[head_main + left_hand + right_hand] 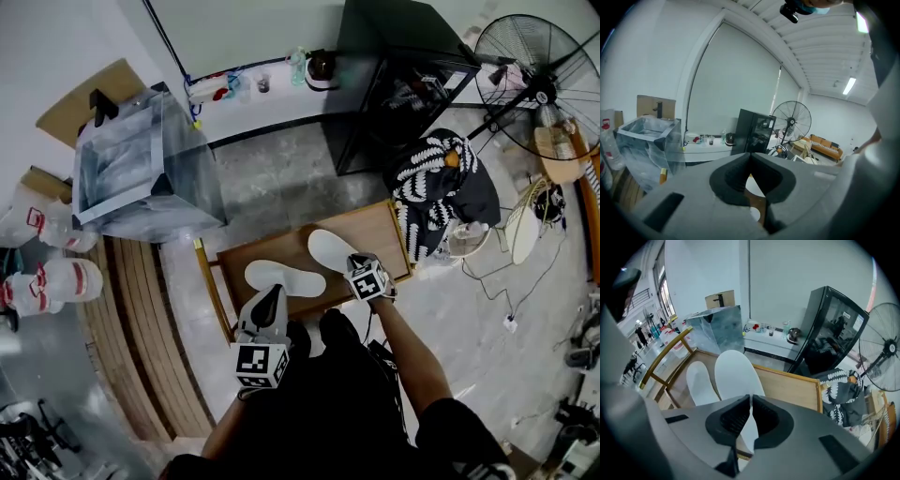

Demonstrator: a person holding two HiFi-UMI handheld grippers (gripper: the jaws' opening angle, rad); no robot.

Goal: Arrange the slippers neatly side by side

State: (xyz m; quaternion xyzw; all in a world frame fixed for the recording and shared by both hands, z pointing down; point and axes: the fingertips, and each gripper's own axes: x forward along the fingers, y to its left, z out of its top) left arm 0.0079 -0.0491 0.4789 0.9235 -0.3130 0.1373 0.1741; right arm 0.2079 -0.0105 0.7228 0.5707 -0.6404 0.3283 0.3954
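Closest to me, my left tongs (750, 157): grey moulded plastic with black, padded-looking linings, tips pressed together and nothing between them. Through the teardrop gap under the tips I see a sliver of white and some brown wood.

Over to my right tongs (750, 399), same grey shell and dark pads. These are closed thin on the near end of the right slipper (733, 373), and a strip of white runs straight down between the pads. That slipper is a flat, smooth, matte white oval, long and rounded at the far end.

Just beside it on the left lies the left slipper (284, 277), the same plain white oval but narrower from this angle. From above it lies more crosswise, so the two are close but not parallel. My left tongs point at its near edge.

Both sit on the counter (375, 230), a low rectangle of light brown wood with a raised rim. It looks smooth, with a faint grain. A brass-coloured rail (665, 352) runs along its left side.

Further out, a black-and-white patterned cloth (431, 183) is slumped in a soft heap right of the counter. There is a box wrapped in clear crinkled plastic (141, 164) to the left, a glossy black cabinet (394, 84) behind, and a round wire-caged fan (539, 84) at the far right.
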